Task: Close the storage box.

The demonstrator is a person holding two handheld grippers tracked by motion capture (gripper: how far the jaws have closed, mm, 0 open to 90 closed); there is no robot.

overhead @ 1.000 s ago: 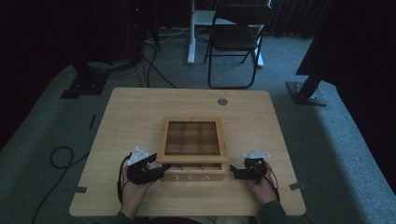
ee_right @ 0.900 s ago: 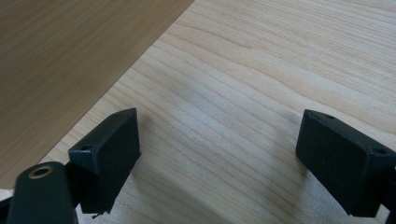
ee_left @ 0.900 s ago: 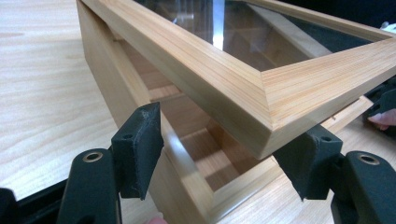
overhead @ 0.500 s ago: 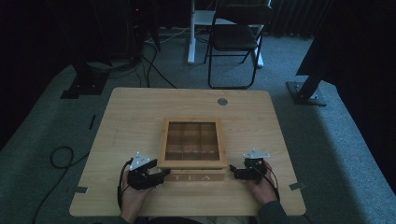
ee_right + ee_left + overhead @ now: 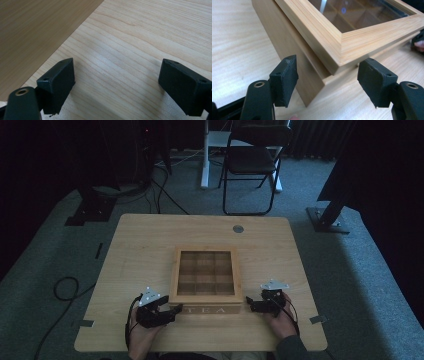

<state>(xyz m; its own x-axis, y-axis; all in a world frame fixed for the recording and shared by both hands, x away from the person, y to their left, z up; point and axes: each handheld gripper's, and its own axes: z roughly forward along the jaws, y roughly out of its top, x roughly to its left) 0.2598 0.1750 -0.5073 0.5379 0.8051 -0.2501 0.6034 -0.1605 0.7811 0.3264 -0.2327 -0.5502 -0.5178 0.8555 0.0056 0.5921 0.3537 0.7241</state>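
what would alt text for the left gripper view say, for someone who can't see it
The near corner of a wooden tea box with a glass-paned lid sits just ahead of the left tool, whose two black jaws stand open to either side of the corner without pressing on it; they have just been opening. The box rests on a pale wooden table.

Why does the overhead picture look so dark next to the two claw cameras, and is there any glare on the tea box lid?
High view: dim, the surroundings nearly black, the tea box murky. Left gripper view: bright and sharp, with a white streak of glare on the glass lid. Right gripper view: evenly lit table, soft shadows by the pads.
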